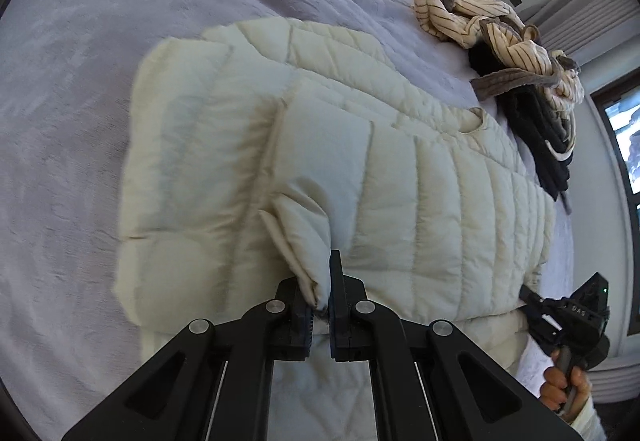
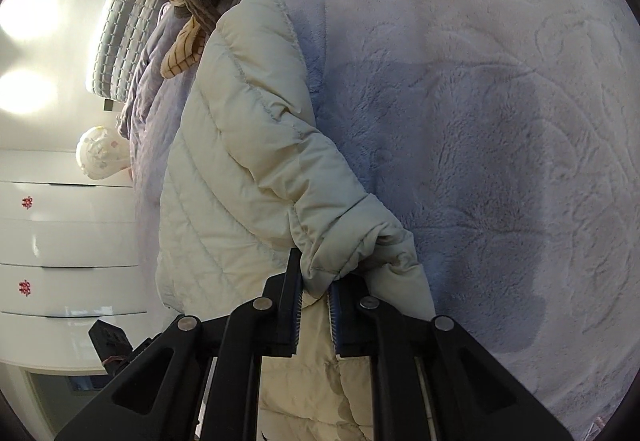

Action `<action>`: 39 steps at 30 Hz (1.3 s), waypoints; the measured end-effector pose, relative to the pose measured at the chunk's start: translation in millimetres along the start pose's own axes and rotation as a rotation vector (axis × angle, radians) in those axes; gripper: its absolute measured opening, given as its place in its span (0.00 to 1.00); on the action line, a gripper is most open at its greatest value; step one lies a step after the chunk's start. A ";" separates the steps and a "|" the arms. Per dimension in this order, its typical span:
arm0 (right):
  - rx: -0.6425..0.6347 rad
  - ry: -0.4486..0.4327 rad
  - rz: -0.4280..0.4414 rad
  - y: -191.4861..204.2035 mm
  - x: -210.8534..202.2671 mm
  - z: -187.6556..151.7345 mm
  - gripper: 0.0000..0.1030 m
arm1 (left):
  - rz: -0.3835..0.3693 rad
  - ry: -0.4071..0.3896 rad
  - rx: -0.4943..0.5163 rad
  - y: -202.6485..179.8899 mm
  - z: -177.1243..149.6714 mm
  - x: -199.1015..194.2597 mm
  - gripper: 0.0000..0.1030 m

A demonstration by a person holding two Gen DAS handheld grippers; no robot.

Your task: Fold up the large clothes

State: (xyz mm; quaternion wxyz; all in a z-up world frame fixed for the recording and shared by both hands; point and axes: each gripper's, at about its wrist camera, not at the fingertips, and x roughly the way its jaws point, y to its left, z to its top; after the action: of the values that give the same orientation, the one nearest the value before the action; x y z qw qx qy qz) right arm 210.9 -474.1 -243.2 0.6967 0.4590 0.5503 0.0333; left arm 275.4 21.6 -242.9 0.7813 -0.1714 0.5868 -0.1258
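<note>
The cream puffer jacket [image 1: 400, 177] is pinched at its near edge by the left gripper [image 1: 320, 305] and the right gripper [image 2: 316, 301], apparently at the hem. Both of the 2 pinches should be lifted together and carried evenly across the lavender blanket [image 2: 480, 121].

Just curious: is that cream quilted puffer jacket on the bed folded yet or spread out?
Partly folded: the cream quilted puffer jacket has one panel doubled over its body.

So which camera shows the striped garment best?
The left wrist view: the striped garment lies crumpled on the bed beyond the white jacket, nearly all visible. The right wrist view catches only a striped scrap at its top edge.
</note>
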 end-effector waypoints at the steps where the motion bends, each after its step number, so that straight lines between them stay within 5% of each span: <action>1: 0.001 -0.001 0.000 0.0 -0.8 -2.3 0.13 | 0.009 0.000 0.000 1.3 -0.3 -2.4 0.06; 8: -0.072 0.000 -0.039 9.2 -8.2 -5.6 0.13 | 0.124 -0.070 -0.028 25.3 -5.6 -43.1 0.06; 15: -0.125 0.013 -0.049 31.4 -34.5 -11.1 0.16 | 0.099 -0.131 0.033 6.5 9.7 -63.6 0.06; 21: -0.331 -0.105 -0.132 77.5 -61.8 -2.2 0.16 | 0.109 -0.111 0.104 -23.0 19.1 -40.6 0.06; 25: -0.331 -0.140 -0.175 85.4 -50.0 33.2 0.16 | 0.186 -0.102 0.145 -30.7 23.5 -9.2 0.06; 26: -0.334 -0.158 -0.215 85.4 -48.5 42.0 0.26 | 0.194 -0.087 0.141 -28.4 23.7 -2.3 0.06; 27: -0.331 -0.182 -0.249 83.2 -48.4 51.9 0.50 | 0.195 -0.073 0.132 -25.2 23.7 3.3 0.06; 29: -0.306 -0.215 -0.242 75.5 -50.8 64.1 0.69 | 0.208 -0.058 0.124 -20.6 22.8 11.4 0.06; 31: -0.254 -0.183 -0.188 64.8 -47.2 76.2 0.68 | 0.221 -0.058 0.128 -18.7 21.9 15.1 0.06; 32: -0.224 -0.159 -0.157 59.2 -43.8 81.2 0.58 | 0.225 -0.059 0.129 -18.8 21.5 16.1 0.06; 33: -0.191 -0.129 -0.121 53.4 -38.5 85.9 0.36 | 0.230 -0.059 0.131 -19.1 21.5 17.2 0.06; 35: -0.168 -0.074 -0.095 45.9 -23.3 89.1 0.18 | 0.238 -0.057 0.132 -19.2 22.0 19.7 0.06; 39: -0.203 -0.083 -0.176 33.0 -8.0 89.2 0.12 | 0.249 -0.050 0.140 -18.9 21.5 28.3 0.06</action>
State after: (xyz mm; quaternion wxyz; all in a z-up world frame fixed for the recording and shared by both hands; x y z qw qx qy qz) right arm 294.0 -513.3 -217.3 0.7619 0.3369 0.5532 0.0085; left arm 304.0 -4.3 -254.3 0.8152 -0.0455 0.5738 -0.0643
